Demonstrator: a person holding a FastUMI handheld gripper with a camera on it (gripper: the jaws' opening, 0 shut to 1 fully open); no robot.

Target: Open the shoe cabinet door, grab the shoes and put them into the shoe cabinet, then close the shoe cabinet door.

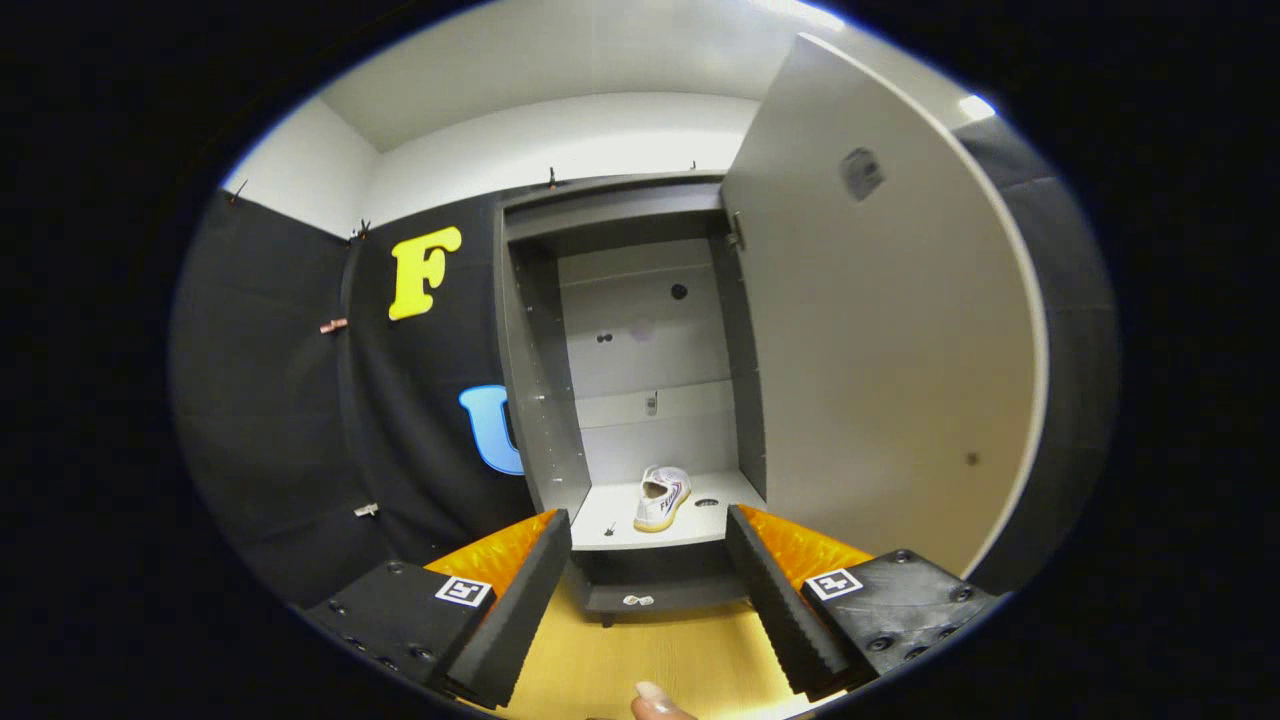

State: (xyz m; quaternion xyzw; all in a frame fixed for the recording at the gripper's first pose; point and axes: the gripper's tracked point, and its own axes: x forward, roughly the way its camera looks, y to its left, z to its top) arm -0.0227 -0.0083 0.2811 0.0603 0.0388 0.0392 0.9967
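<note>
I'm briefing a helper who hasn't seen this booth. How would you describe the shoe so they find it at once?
Start at the tall grey shoe cabinet, whose door stands swung open. On its lowest shelf, beyond the open gripper, sits a single sneaker. It is white with a tan sole, heel towards the camera, the only bulky thing on the shelf beside a small dark hole.

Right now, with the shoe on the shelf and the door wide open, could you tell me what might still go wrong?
The door stands fully open beside the cabinet, so it has a long swing to close; the open gripper could slip off its flat panel while pushing. The shoe sits near the shelf's front edge, heel toward the gripper, and might be clipped by the closing door. A fingertip shows below the gripper's fingers.
</note>
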